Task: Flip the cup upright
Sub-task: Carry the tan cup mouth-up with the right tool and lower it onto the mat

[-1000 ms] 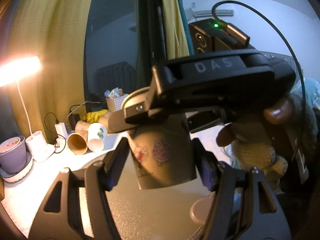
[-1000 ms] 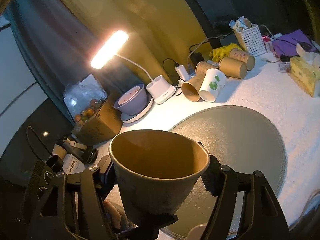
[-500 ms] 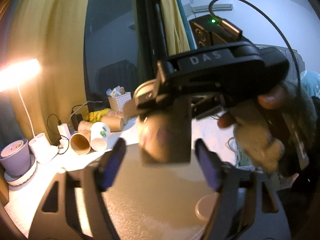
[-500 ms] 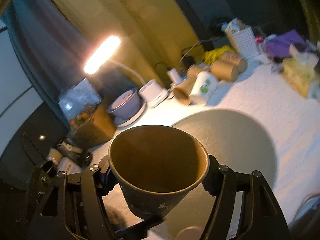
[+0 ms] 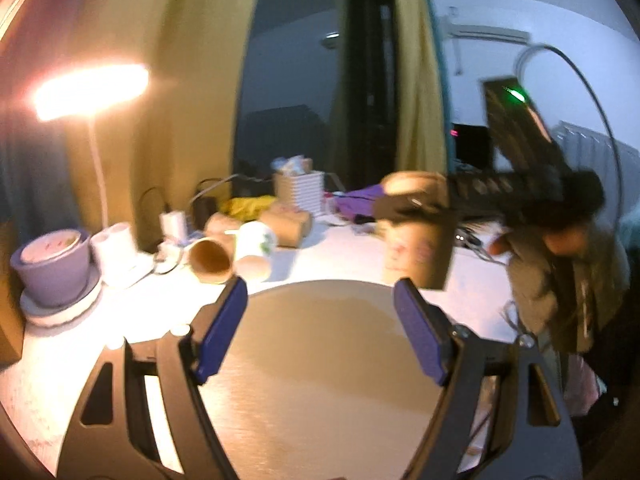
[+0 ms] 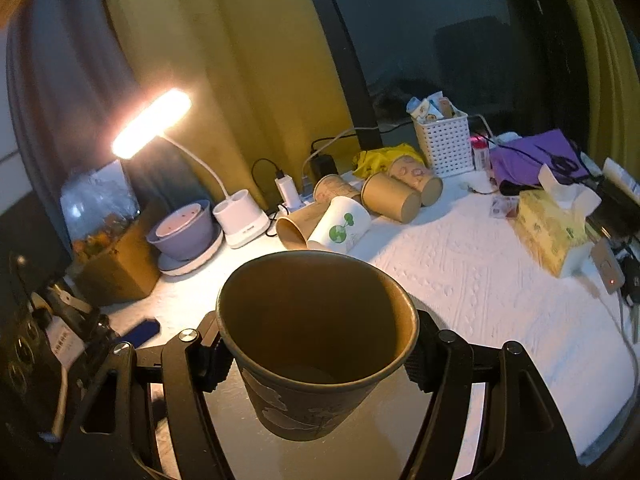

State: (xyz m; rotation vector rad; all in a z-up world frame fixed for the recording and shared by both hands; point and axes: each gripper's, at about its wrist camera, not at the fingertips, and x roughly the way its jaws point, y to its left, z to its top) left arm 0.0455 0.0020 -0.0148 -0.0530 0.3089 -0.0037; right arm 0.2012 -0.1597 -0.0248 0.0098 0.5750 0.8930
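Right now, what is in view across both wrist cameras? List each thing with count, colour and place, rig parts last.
Held paper cup: one, brown, mouth up.
Lying paper cups: four brown, one white, at the back.
Round mat: one, grey, in front.
Desk lamp: one, white, lit, at left.
Flower pot: one, purple, beside the lamp.
Basket: one, white, at the back.
Tissue box: one, yellow, at right.
Right hand-held gripper: shut on the cup.
Left hand-held gripper: open.

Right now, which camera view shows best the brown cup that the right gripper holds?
The right wrist view: the brown cup is sharp and close, mouth up, clamped in the right gripper. The left wrist view shows its side only, blurred, beyond the open left gripper.
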